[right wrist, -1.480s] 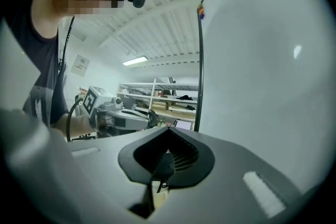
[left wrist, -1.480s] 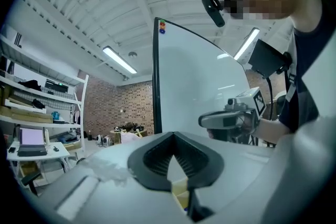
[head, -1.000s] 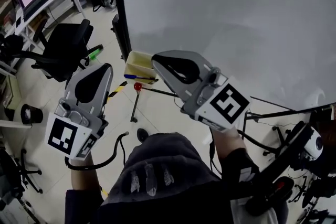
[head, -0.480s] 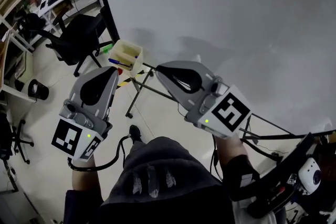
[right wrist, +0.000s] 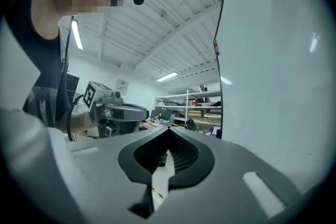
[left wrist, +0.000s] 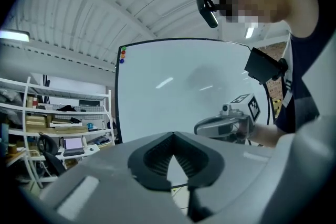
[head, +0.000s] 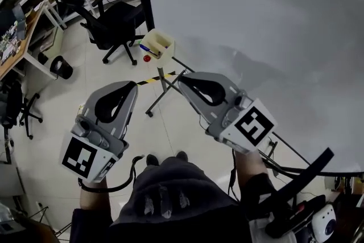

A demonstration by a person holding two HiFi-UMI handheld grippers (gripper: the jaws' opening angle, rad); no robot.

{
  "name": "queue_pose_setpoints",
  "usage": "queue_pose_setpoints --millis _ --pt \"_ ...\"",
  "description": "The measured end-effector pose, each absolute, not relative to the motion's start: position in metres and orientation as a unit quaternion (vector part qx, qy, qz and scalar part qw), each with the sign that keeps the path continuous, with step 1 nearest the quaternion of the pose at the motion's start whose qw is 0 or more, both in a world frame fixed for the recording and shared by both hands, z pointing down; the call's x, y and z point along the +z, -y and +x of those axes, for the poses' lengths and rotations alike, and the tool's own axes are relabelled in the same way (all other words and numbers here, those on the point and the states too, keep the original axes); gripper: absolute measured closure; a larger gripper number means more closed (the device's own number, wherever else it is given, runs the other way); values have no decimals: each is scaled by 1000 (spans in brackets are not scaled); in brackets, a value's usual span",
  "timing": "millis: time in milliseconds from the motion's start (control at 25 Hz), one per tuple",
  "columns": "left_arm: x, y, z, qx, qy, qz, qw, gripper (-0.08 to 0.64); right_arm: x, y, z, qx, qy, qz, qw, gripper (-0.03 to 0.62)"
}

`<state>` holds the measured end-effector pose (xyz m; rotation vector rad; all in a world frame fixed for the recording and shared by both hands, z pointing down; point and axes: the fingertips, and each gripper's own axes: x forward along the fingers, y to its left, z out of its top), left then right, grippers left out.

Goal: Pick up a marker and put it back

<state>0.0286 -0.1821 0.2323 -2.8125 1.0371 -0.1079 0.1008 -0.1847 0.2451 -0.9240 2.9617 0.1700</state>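
bin: cream box (head: 158,42) hanging by the whiteboard (head: 256,20) edge, blue marker (head: 143,49) in it | left tool (head: 132,86): clenched, empty | right tool (head: 183,78): clenched too, empty

Level (side by side), left gripper (head: 131,87), right gripper (head: 183,79), jaws apparently shut
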Motion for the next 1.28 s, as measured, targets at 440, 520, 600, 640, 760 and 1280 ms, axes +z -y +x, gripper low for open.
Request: queue_pose_setpoints --millis 440,520,600,640,760,1280 --pt "252 90 -41 -44 -376 -923 61 554 251 106 33 46 -962 -270 1 591" --pt "258 60 -60 -44 -374 -924 61 554 256 80 18 41 -959 -279 -6 591" --pt "263 27 -80 -39 -371 -926 58 554 261 51 2 36 -956 -290 -13 591" --pt "265 10 -91 -35 -370 -927 53 554 262 35 -7 35 -955 -295 -16 591" --pt "274 -29 -120 -19 -365 -930 27 554 268 -5 -31 28 -950 -310 -24 592" --pt "279 -131 -86 -14 -280 -960 23 554 264 -115 0 19 -923 -382 -30 591"
